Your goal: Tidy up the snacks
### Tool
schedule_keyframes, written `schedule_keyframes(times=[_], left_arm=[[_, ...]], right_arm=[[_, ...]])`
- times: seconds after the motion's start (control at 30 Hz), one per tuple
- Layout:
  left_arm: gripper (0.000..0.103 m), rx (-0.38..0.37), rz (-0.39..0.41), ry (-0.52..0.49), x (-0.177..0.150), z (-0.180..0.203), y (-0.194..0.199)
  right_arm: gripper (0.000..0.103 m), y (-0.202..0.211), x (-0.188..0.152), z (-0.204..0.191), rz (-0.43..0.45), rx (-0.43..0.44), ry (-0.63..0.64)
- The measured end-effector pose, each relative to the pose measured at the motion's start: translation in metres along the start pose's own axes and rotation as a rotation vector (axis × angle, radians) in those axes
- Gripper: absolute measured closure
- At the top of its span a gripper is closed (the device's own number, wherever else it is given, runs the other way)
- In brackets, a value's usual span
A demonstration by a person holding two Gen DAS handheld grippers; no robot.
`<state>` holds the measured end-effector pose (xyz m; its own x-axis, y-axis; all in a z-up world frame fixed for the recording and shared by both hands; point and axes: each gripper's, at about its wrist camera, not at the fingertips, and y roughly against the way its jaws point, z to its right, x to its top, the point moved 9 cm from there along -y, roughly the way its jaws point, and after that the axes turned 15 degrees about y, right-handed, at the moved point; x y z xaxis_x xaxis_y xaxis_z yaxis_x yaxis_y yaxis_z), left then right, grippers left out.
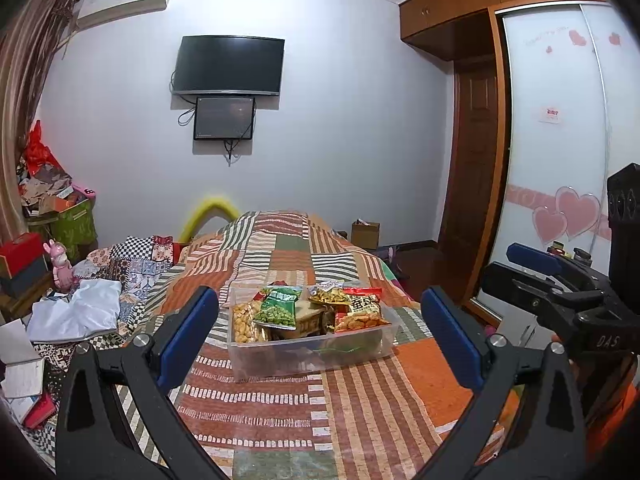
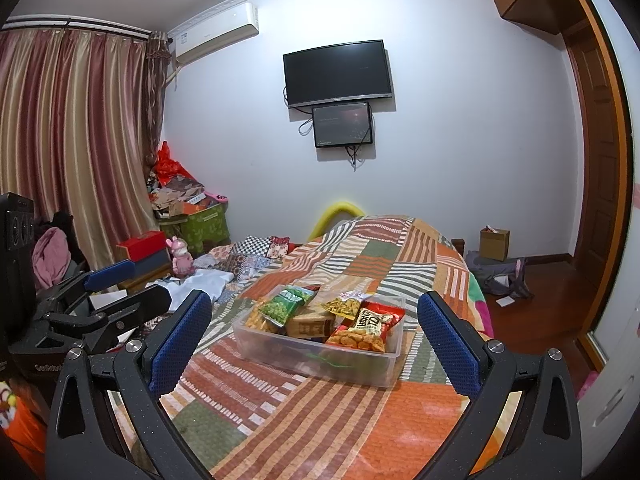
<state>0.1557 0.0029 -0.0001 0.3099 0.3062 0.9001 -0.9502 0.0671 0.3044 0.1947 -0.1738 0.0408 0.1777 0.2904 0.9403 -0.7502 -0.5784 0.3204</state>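
A clear plastic tub [image 1: 280,354], rectangular with rounded corners and see-through walls, is seen resting on a patchwork bedspread [image 1: 360,400] of striped and plain blocks in orange, green, brown and white. The tub is filled with glossy, crinkled snack packets: a green packet of peas [image 1: 278,308], a clear bag of pale yellow puffs [image 1: 245,322], a red packet of golden fried pieces [image 1: 362,312], a small yellow-filled bag [image 1: 329,295] behind it, and a brown carton-like pack [image 1: 308,320] in the middle. The left gripper [image 1: 320,336] is held spread wide, its black angular arms tipped with blue textured pads [image 1: 188,336]; nothing is held and nothing is touched, the tub lying just beyond and between the tips. The right gripper [image 2: 316,338] is likewise held wide apart and empty, its blue dimpled pads [image 2: 182,344] framing the same tub from nearer the bed's right side, clear of bedspread and tub. A dark flat television [image 2: 338,74] is mounted on the pale wall, and pleated striped curtains [image 2: 72,136] hang at the left.
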Motion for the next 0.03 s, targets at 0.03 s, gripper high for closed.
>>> schedule_keyframes(times=[0.03], left_arm=[[0.0,-0.003,-0.004,-0.002,-0.0003,0.0004,-0.0004]], right_arm=[[0.0,-0.0001,-0.0002,-0.0003,0.0,0.0,0.0]])
